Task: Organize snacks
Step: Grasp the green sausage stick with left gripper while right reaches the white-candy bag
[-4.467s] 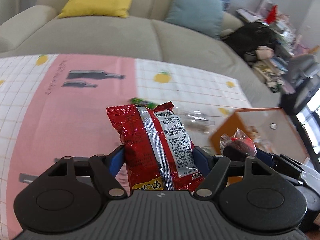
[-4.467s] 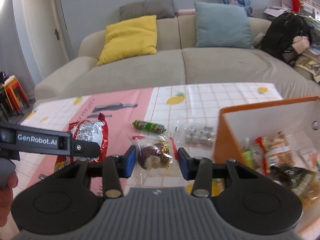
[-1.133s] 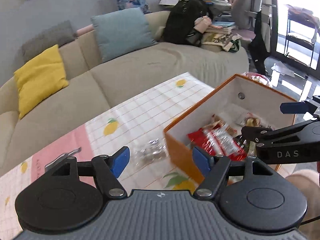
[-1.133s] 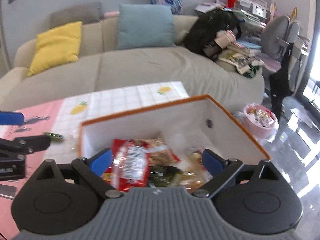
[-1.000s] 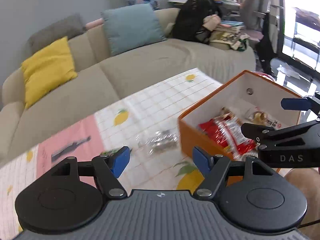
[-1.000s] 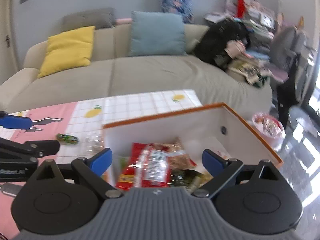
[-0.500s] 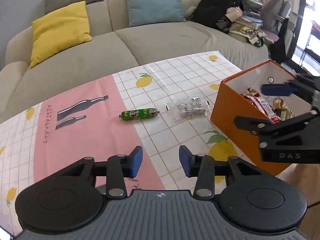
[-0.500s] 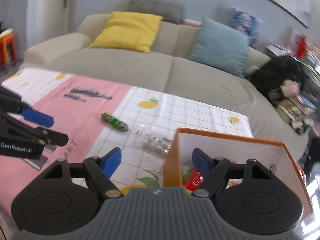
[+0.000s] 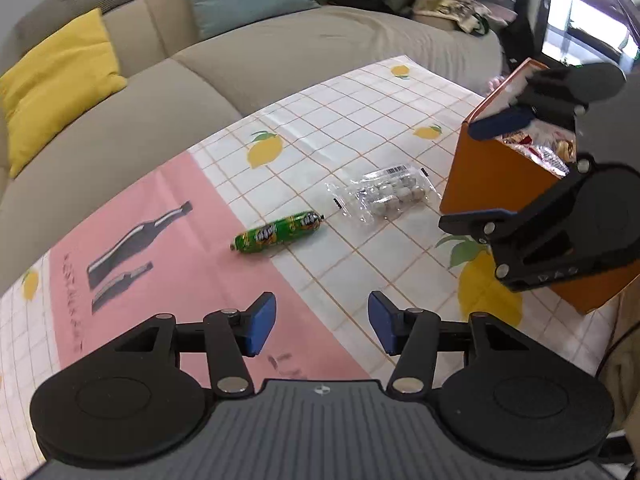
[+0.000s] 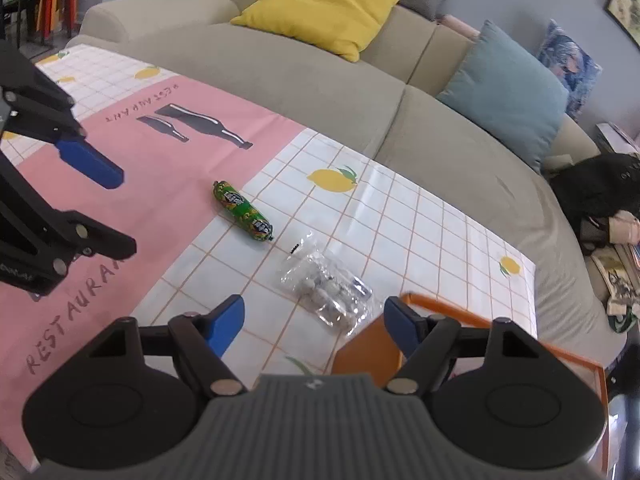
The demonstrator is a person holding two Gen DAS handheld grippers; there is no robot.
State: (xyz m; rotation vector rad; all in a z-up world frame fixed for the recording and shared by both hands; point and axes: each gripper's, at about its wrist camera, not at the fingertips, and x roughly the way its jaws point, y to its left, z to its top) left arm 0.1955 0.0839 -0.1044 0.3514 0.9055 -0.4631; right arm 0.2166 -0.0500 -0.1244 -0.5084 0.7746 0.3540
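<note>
Tablecloth: pink panel with bottle print, white grid with lemons. Beige sofa behind, yellow cushion, teal cushion. Green sausage snack and clear snack bag lie on cloth, near each other. Orange box beside bag, packets inside. Left gripper and right gripper: jaws spread, empty.

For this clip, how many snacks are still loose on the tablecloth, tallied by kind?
Green sausage-shaped snack stick: 1
Clear plastic packet of small round pieces: 1
Total loose on the lemon-print tablecloth: 2
The orange storage box already holds other snacks, too hidden to count.
</note>
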